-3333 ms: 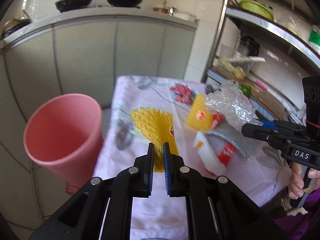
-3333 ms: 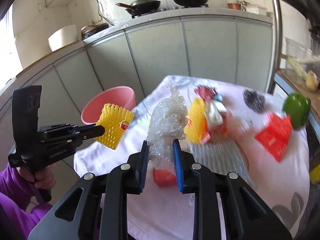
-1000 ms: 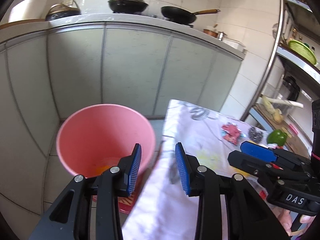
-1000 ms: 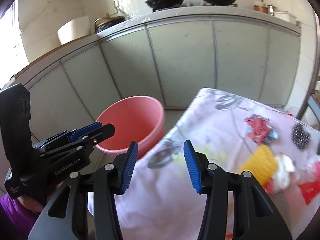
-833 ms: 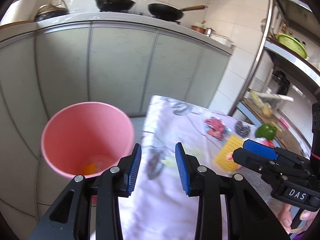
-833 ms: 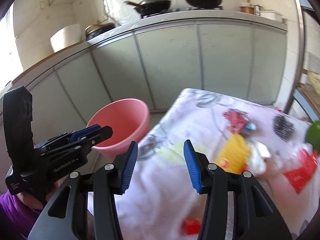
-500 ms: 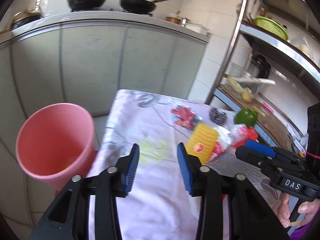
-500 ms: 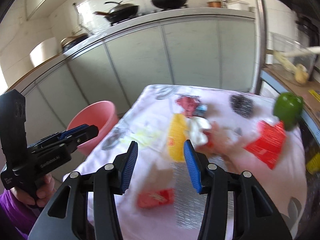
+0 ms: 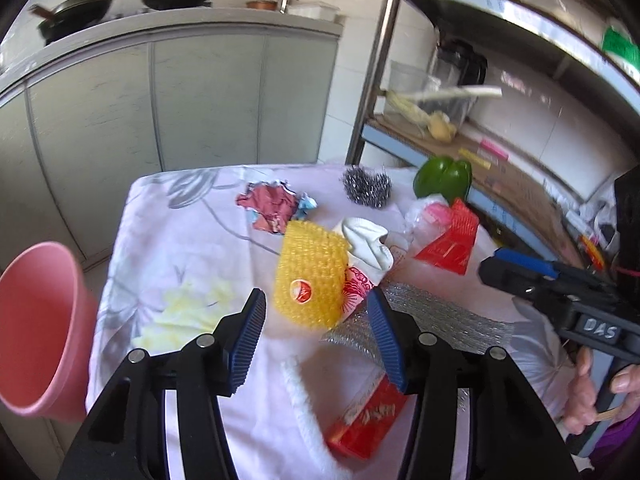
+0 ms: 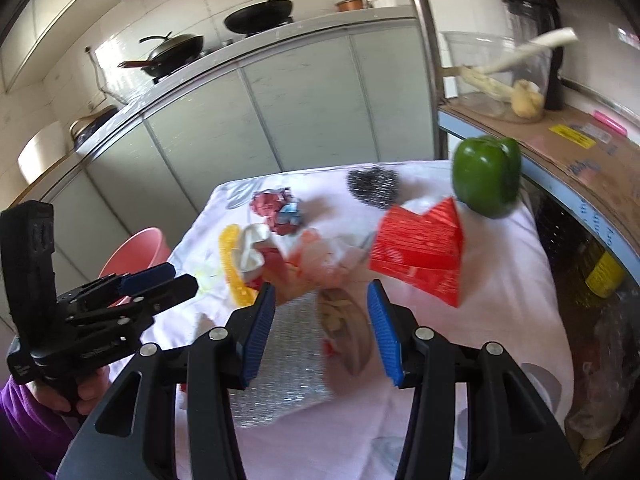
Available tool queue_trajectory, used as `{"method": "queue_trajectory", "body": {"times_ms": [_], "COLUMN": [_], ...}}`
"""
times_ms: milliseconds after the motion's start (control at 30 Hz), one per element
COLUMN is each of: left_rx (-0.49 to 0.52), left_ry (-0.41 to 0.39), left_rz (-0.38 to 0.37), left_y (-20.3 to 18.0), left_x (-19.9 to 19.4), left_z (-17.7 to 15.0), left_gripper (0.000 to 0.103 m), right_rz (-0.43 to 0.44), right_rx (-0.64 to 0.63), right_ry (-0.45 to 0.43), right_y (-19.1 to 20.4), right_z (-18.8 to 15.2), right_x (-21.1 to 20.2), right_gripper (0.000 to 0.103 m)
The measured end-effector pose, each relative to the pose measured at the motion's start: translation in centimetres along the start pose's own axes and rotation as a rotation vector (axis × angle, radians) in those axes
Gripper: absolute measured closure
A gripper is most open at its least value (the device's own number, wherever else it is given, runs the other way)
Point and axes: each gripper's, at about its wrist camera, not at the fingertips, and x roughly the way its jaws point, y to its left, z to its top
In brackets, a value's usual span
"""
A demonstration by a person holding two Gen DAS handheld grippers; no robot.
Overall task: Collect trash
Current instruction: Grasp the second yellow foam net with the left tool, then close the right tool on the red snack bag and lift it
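My left gripper [image 9: 316, 334] hangs over the near part of the cloth-covered table [image 9: 180, 248], its jaws opening wide with nothing between them. Just beyond its tips lies a yellow foam net [image 9: 310, 274], beside a white crumpled wrapper [image 9: 368, 246]. A silver foil sheet [image 9: 432, 320] and a red packet [image 9: 368, 420] lie nearer. My right gripper [image 10: 322, 330] is open and empty above the foil sheet [image 10: 280, 360]. A red carton [image 10: 420, 248] and crumpled pink-red wrapper [image 10: 276, 204] lie farther off. The pink bin [image 9: 36, 328] stands left of the table.
A green pepper [image 10: 486, 176] and a steel scourer [image 10: 374, 184] sit at the table's far side. A metal shelf rack [image 9: 500, 128] with a cardboard-lined shelf runs along the right. Grey cabinets [image 9: 180, 92] with pans on top stand behind. A hand [image 9: 592, 392] holds the right gripper.
Both grippers swung from the pink bin back to the right over the table's litter. The left jaws spread wider. The right jaws kept their gap.
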Motion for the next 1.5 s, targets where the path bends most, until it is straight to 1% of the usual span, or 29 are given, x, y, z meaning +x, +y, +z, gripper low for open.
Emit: {"method": "queue_trajectory", "body": {"times_ms": [133, 333, 367, 433, 467, 500, 567, 600, 867, 900, 933, 1033, 1100, 1133, 1200, 1300, 1333, 1367, 1500], "left_rx": [0.022, 0.015, 0.011, 0.000, -0.006, -0.015, -0.036, -0.045, -0.079, -0.082, -0.086, -0.091, -0.099, -0.103, -0.110, -0.115, -0.117, -0.118, -0.120], "left_ry": [0.038, 0.059, 0.064, 0.074, 0.075, 0.076, 0.082, 0.075, 0.004, -0.001, -0.004, -0.006, -0.004, -0.002, 0.002, 0.007, 0.009, 0.009, 0.010], "left_rz": [0.025, 0.038, 0.040, 0.029, 0.029, 0.025, 0.010, 0.007, 0.004, 0.002, 0.000, -0.001, -0.003, -0.004, -0.001, 0.002, 0.002, 0.002, 0.002], "left_y": [-0.2, 0.2, 0.4, 0.7, 0.8, 1.0, 1.4, 1.5, 2.0, 2.1, 2.2, 2.2, 2.3, 2.4, 2.4, 2.5, 2.5, 2.5, 2.7], "left_x": [2.6, 4.7, 5.0, 5.4, 5.4, 5.5, 5.4, 5.1, 2.2, 1.9, 1.5, 1.1, 0.9, 0.8, 0.8, 0.9, 0.9, 0.8, 0.8], "left_z": [0.6, 0.9, 0.9, 0.7, 0.6, 0.5, 0.3, 0.2, 0.0, 0.0, -0.1, -0.1, -0.1, -0.1, -0.2, -0.3, -0.3, -0.4, -0.5], "left_gripper": [0.051, 0.051, 0.053, 0.063, 0.072, 0.085, 0.092, 0.094, 0.095, 0.095, 0.095, 0.095, 0.095, 0.095, 0.095, 0.095, 0.095, 0.095, 0.095], "right_rz": [-0.014, -0.026, -0.028, -0.031, -0.032, -0.034, -0.035, -0.035, -0.035, -0.042, -0.045, -0.058, -0.066, -0.058, -0.043, -0.071, -0.096, -0.117, -0.147], "right_rx": [0.019, 0.041, 0.043, 0.046, 0.048, 0.050, 0.053, 0.054, 0.081, 0.086, 0.090, 0.087, 0.087, 0.102, 0.116, 0.098, 0.092, 0.090, 0.112], "right_ry": [0.006, 0.012, 0.012, 0.013, 0.013, 0.013, 0.012, 0.012, -0.003, -0.008, -0.015, -0.038, -0.022, -0.006, -0.007, -0.005, 0.003, 0.010, 0.036], "right_y": [-1.4, -3.2, -3.4, -3.7, -3.8, -3.9, -4.1, -4.2, -5.2, -5.4, -5.6, -5.9, -6.2, -6.3, -6.1, -5.5, -5.4, -5.4, -6.3], "right_z": [-0.1, -0.1, -0.1, 0.0, 0.1, 0.1, 0.2, 0.2, 0.9, 1.2, 1.4, 2.2, 2.9, 3.3, 3.9, 4.6, 4.7, 4.7, 3.9], "right_x": [0.5, 0.9, 1.0, 1.1, 1.2, 1.3, 1.4, 1.4, 1.8, 1.9, 1.9, 2.2, 3.0, 3.5, 4.1, 5.0, 5.5, 5.8, 6.6], "right_gripper": [0.054, 0.054, 0.054, 0.054, 0.054, 0.054, 0.054, 0.054, 0.054, 0.052, 0.047, 0.040, 0.038, 0.038, 0.038, 0.037, 0.037, 0.037, 0.037]}}
